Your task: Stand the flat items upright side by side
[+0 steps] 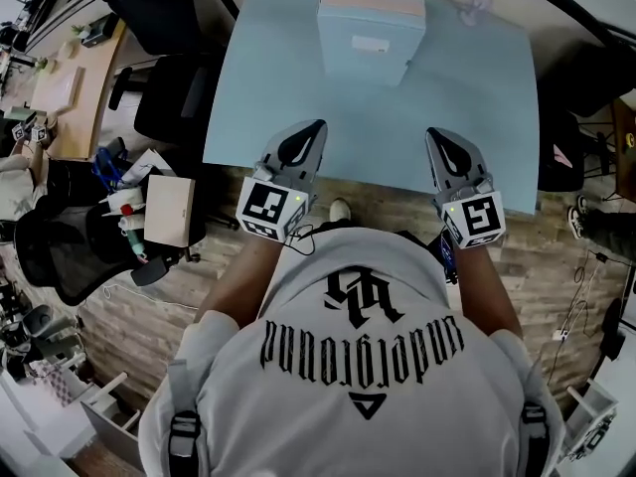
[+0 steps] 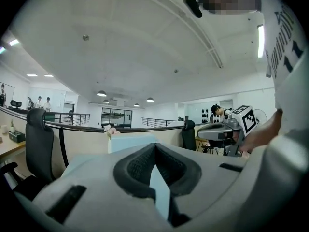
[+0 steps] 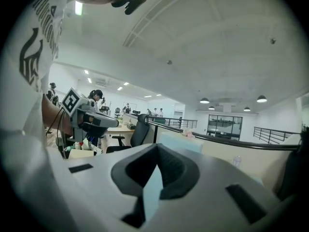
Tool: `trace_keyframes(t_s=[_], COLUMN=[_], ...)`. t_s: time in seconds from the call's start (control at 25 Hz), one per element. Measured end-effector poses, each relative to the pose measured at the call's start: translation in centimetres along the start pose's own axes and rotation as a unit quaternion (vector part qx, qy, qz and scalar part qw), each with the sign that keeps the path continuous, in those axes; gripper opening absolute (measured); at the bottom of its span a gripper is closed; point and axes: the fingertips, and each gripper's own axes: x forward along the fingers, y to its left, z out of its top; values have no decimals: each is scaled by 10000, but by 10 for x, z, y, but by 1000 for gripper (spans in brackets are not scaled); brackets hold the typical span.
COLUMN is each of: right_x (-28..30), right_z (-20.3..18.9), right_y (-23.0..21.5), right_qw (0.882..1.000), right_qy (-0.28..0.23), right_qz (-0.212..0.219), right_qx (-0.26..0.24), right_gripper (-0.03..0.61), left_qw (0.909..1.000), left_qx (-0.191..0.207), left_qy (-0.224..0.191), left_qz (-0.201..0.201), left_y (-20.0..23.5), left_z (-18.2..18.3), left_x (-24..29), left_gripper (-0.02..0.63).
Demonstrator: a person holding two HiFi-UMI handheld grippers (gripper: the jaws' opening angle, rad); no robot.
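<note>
Worktop (image 1: 268,97): pale blue, seen from the person's side, with wood-plank floor (image 1: 149,316) around it.
Flat items (image 1: 373,38): a pale blue block at the far middle of the worktop, with a small white label on its near face and a pinkish strip along the far top edge. Both gripper views show it upright. I cannot tell how many pieces it is made of.
Left gripper (image 1: 310,137): held over the near edge of the worktop, pointing at the far side, well apart from the flat items. Its marker cube faces up.
Left fingers (image 2: 137,164): closed, the dark pads meeting at the tips with nothing gripped. Only the blue of the worktop shows in the slit below.
Right gripper (image 1: 442,145): level with the left one at the same near edge, pointing the same way, well apart from the flat items.
Right fingers (image 3: 174,170): closed tip to tip, holding nothing.
Clear vessel (image 1: 475,6): at the far right of the worktop, right of the flat items; too small to tell what kind it is.
Shirt (image 1: 358,386): white with black lettering, worn by the person holding the grippers.
Chairs (image 1: 169,97): black office chairs left of the worktop.
Carton (image 1: 169,210): tan, on the floor at the left among small clutter.
</note>
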Motion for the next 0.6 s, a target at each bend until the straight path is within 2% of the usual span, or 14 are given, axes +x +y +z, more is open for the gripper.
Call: trace_keyframes(t_s=[0.24, 0.44, 0.6], right_x=[-65, -140, -197], right_z=[-4, -12, -27], right_y=[2, 13, 24], right_qw=[9997, 9988, 9983], right_qy=[-31, -96, -87], right_qz=[235, 477, 570], right_qx=[-11, 6, 36], right_gripper=[5, 5, 5], left_qw=[10000, 9995, 9990], left_qx=[43, -19, -135], left_qy=[-41, -249, -287], left_qz=[40, 187, 304], left_y=[-70, -142, -192], left_z=[9, 18, 7], left_x=[-18, -43, -63], left_gripper=[-2, 0, -2])
